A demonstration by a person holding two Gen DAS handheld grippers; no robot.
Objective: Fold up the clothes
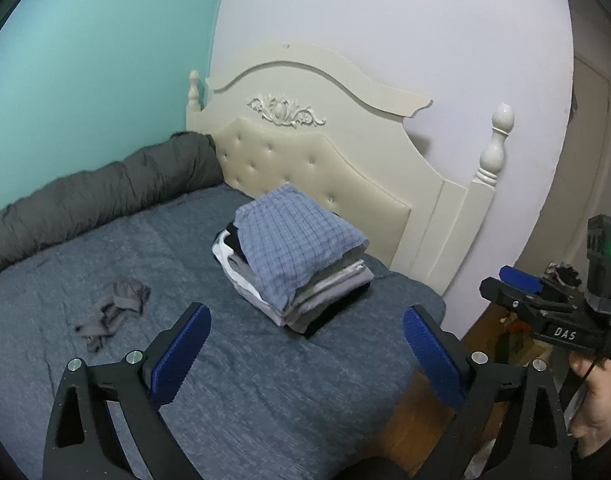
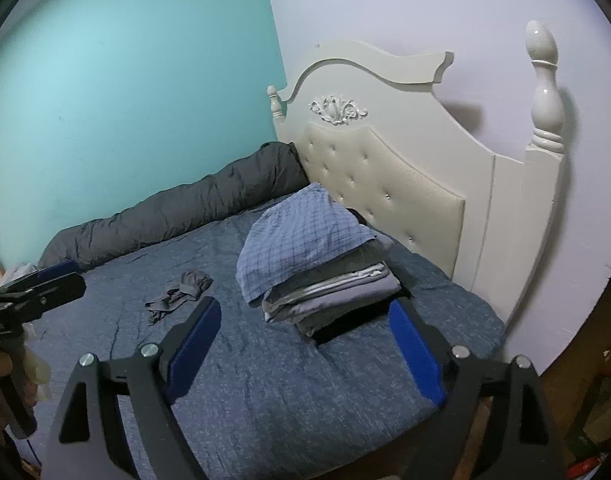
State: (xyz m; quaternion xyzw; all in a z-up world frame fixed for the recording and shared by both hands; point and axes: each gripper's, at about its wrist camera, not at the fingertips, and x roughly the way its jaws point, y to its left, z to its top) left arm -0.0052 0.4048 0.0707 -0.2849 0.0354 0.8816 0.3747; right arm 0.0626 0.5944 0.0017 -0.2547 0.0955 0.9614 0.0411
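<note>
A stack of folded clothes with a blue checked garment on top sits on the bed near the headboard; it also shows in the right wrist view. A small crumpled grey garment lies loose on the blue bedspread to the left of the stack, also in the right wrist view. My left gripper is open and empty, above the bed in front of the stack. My right gripper is open and empty, just before the stack. Each gripper shows at the edge of the other's view.
A blue bedspread covers the bed. A dark grey rolled duvet lies along the teal wall. A cream headboard with posts stands behind the stack. Wooden floor and clutter lie to the right of the bed.
</note>
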